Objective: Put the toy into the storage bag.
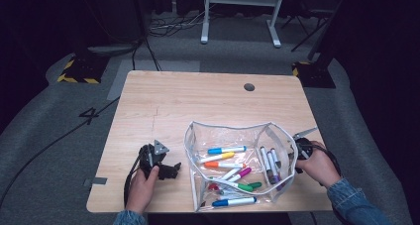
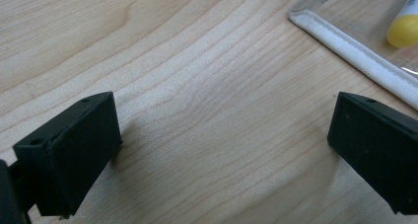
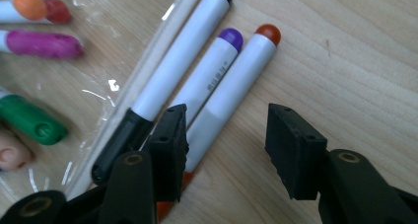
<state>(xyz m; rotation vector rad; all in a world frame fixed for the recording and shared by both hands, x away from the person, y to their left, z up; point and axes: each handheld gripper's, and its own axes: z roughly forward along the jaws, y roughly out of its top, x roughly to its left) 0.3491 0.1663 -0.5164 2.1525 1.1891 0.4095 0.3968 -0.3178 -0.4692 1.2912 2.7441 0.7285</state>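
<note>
Reaching step: your right gripper (image 3: pixel 224 135), jaws wide and holding nothing, sits beside the orange marker (image 3: pixel 231 93); next, straddle it and close, while your left gripper (image 2: pixel 222 150) rests open and empty.

the left hand (image 1: pixel 143 183) grips the left gripper (image 1: pixel 171 171) low over the table (image 1: pixel 198 93), just left of the clear pouch (image 1: pixel 237 131), its jaws standing wide apart with nothing between them. the right hand (image 1: pixel 317 163) holds the right gripper (image 1: pixel 292 158) at the pouch's right edge, jaws parted wide and pads pressing on nothing. both forearms come in from the table's near edge.
</note>
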